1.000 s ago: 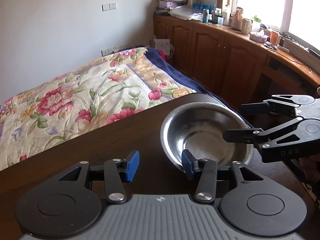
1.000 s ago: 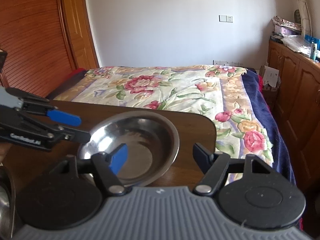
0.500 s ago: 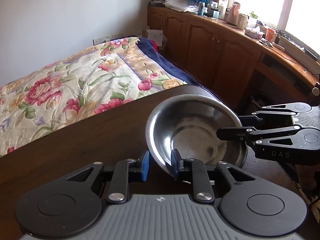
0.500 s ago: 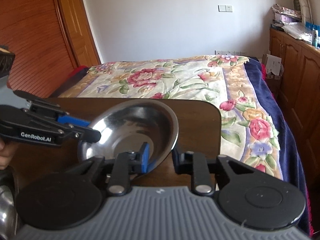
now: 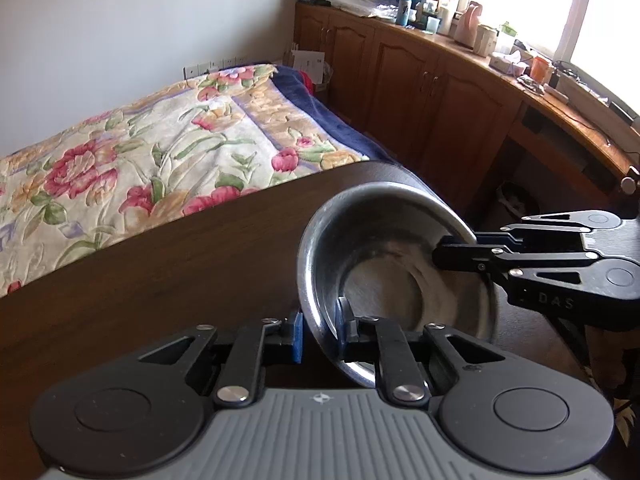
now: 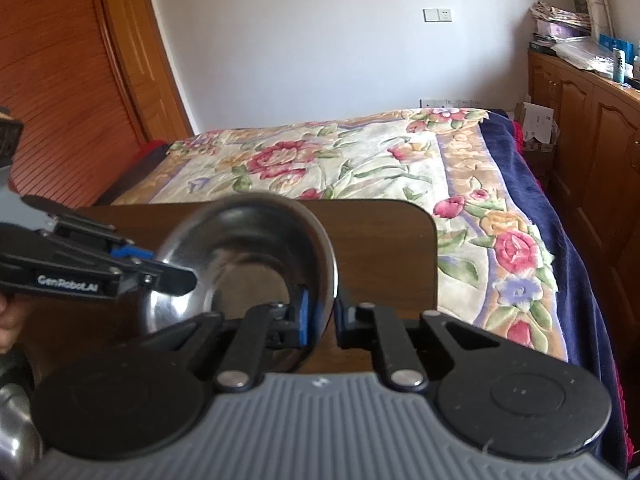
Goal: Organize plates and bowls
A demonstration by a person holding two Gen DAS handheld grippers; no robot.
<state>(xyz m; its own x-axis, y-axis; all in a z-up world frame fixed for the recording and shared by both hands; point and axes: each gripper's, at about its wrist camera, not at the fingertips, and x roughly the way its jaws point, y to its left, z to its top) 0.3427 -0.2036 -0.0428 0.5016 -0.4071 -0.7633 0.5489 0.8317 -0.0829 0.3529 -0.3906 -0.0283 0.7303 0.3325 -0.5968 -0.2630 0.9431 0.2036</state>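
**Steel bowl pinched from both sides, tipped up over the table corner**

Going left to right in the left wrist view: floral bedspread [image 5: 132, 152] fills the far left, with the white wall behind it; the dark wooden table [image 5: 160, 264] runs across the middle; the left gripper [image 5: 318, 330] sits low and near, its blue-padded fingers [image 5: 297, 336] squeezed onto the near rim of the steel bowl [image 5: 384, 248], one finger outside the wall and one inside; the bowl is tilted steeply, its hollow facing the camera, over the table's far right corner; can't tell if its lower edge touches the wood; on the bowl's right side the right gripper [image 5: 452, 252] comes in from the right and nips the rim there too; far right is a run of wooden cabinets [image 5: 432, 92] under a bright window, the counter cluttered with bottles and boxes.

Right wrist view, same order: a wooden slatted door [image 6: 60, 80] at far left; a bit of a hand [image 6: 10, 320] at the left edge behind the left gripper [image 6: 176, 276], which bites the bowl's [image 6: 248, 248] left rim; the right gripper [image 6: 320, 316] is clamped on the bowl's near right rim; past the table [image 6: 384, 256] lies the bedspread [image 6: 340, 168], then the cabinets [image 6: 580, 128] on the right; the bowl looks a bit blurred here.
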